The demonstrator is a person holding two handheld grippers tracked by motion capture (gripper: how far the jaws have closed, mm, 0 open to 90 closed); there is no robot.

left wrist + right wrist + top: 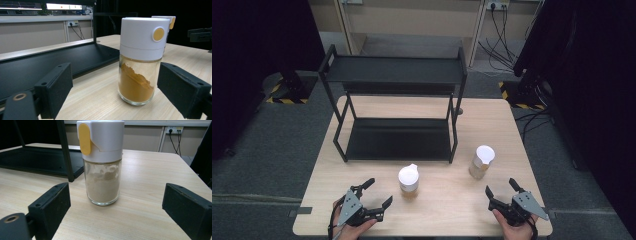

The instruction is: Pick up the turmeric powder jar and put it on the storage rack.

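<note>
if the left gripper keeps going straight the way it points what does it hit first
Most likely the jar of orange-yellow powder, standing straight ahead of the open left gripper; the jaws would pass either side of it.

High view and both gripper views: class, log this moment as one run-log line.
left tool: open, facing orange spice jar | right tool: open, facing beige spice jar | jars: upright on table

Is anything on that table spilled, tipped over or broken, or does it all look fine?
Nothing stands out. The orange-powder jar and the pale-powder jar both stand upright with lids on, and no powder lies on the table. The black shelf rack stands straight. The left gripper and right gripper are open, holding nothing.
</note>
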